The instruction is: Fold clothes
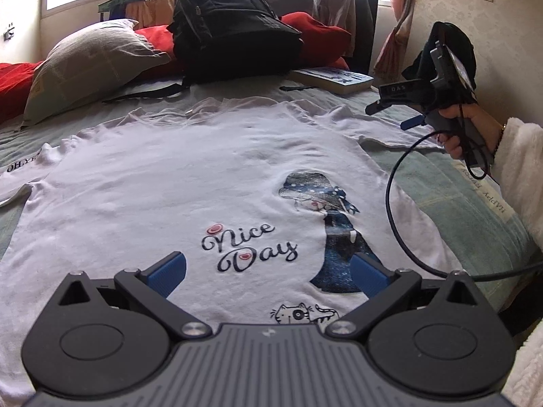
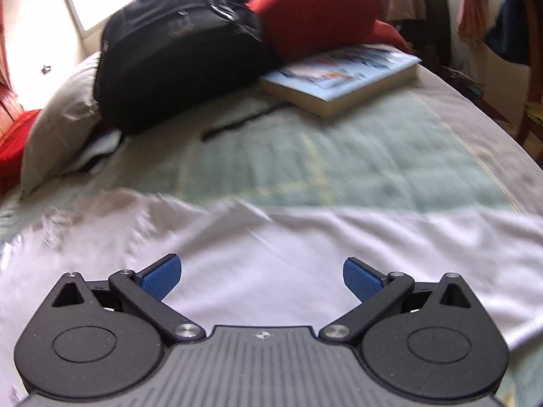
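Note:
A white T-shirt (image 1: 163,183) lies spread flat on the bed, print side up, with "Nice Day" lettering (image 1: 249,249) and a blue figure of a girl in a hat (image 1: 325,210). My left gripper (image 1: 268,271) hovers open just above the shirt's lower part, nothing between its blue pads. The right gripper (image 1: 395,115) shows in the left wrist view, held in a hand above the shirt's right sleeve, jaws apart. In the right wrist view the right gripper (image 2: 261,276) is open over white shirt fabric (image 2: 271,254); that picture is blurred.
A black backpack (image 1: 234,30), a grey pillow (image 1: 88,64) and red bedding (image 1: 315,34) lie at the head of the bed. A thick book (image 2: 342,74) rests beyond the shirt on the right. A black cable (image 1: 400,203) loops over the shirt's right side. The green-grey bedspread (image 2: 305,166) shows beyond the shirt.

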{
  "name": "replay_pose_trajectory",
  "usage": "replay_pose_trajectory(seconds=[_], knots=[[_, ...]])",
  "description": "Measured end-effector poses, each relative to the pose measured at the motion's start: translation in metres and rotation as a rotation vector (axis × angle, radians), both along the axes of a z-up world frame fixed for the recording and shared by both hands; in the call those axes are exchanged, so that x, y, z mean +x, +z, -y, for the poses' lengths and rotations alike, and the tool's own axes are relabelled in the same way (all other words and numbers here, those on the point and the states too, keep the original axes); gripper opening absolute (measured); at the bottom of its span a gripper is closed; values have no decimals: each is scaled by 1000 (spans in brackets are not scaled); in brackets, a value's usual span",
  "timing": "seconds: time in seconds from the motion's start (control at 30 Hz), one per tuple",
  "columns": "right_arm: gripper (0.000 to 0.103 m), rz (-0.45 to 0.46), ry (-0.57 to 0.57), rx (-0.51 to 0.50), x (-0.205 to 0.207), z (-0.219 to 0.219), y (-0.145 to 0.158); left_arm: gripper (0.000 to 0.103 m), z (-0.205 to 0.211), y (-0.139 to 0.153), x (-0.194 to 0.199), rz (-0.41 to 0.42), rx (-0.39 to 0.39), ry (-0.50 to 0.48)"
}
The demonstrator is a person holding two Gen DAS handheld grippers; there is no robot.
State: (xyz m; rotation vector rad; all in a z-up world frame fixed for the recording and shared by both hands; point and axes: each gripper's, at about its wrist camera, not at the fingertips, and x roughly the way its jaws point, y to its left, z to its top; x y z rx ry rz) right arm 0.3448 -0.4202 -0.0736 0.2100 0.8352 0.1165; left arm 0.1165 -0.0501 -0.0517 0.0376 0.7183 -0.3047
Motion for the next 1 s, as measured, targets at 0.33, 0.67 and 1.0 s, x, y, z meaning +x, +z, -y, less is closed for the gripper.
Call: replay_pose_trajectory(seconds=[0.33,0.67,1.0], knots=[[103,43,62,-186,-45,-11,6,102,-3,5,-7,5,36,33],[103,47,200,-189,-18,-79,-16,102,-41,-18,-10,-103,39,200],[103,120,127,-97,-66,-12,14,102,-35,-10,-20,-82,41,168]])
